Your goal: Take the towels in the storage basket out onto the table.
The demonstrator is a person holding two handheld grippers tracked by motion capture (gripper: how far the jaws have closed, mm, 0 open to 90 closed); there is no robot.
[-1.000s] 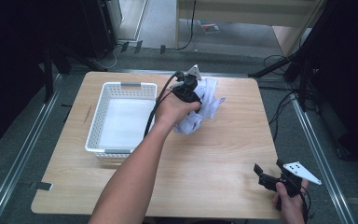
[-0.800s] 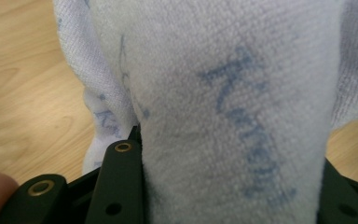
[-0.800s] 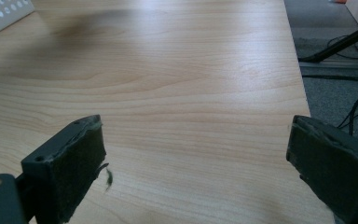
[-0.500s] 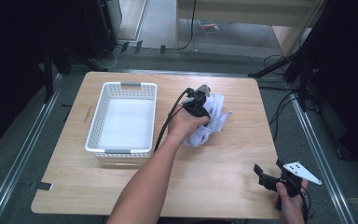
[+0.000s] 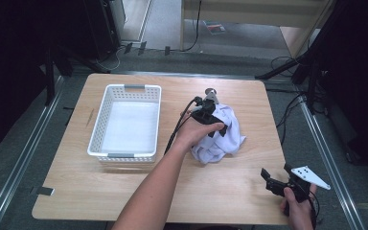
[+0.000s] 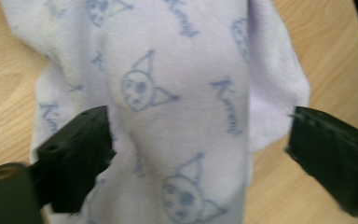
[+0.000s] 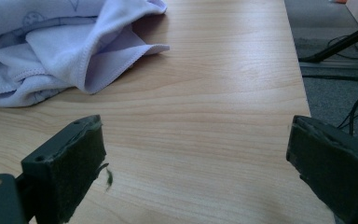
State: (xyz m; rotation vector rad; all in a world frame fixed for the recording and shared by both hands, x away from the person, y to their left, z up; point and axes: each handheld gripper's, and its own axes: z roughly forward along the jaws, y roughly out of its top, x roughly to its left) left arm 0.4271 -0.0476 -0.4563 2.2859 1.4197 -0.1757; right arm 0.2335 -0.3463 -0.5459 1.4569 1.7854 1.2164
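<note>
Surface: we see a light wooden table [image 5: 124, 191] on a grey floor, dark stands and cables around it.
Basket: a white slotted plastic basket [image 5: 99, 139] sits left of centre in the high view, nothing in it, we judge it the likely place for the cloth.
Cloth: a crumpled pale-lilac printed towel [image 5: 223, 141] lies right of centre, on the wood, apart from the basket.
Left gripper: the left gripper [image 5: 210, 117] hangs over the towel, jaws wide and straddling a raised fold; we read this as lining up a pinch, nothing gripped yet.
Right gripper: the right gripper [image 5: 280, 182] waits at the lower right, jaws wide, holding nothing, well apart from the towel.
Views: the left gripper view gives us the towel's blue cartoon faces and lettering; the right gripper view shows its stitched hem [image 7: 121, 51].
</note>
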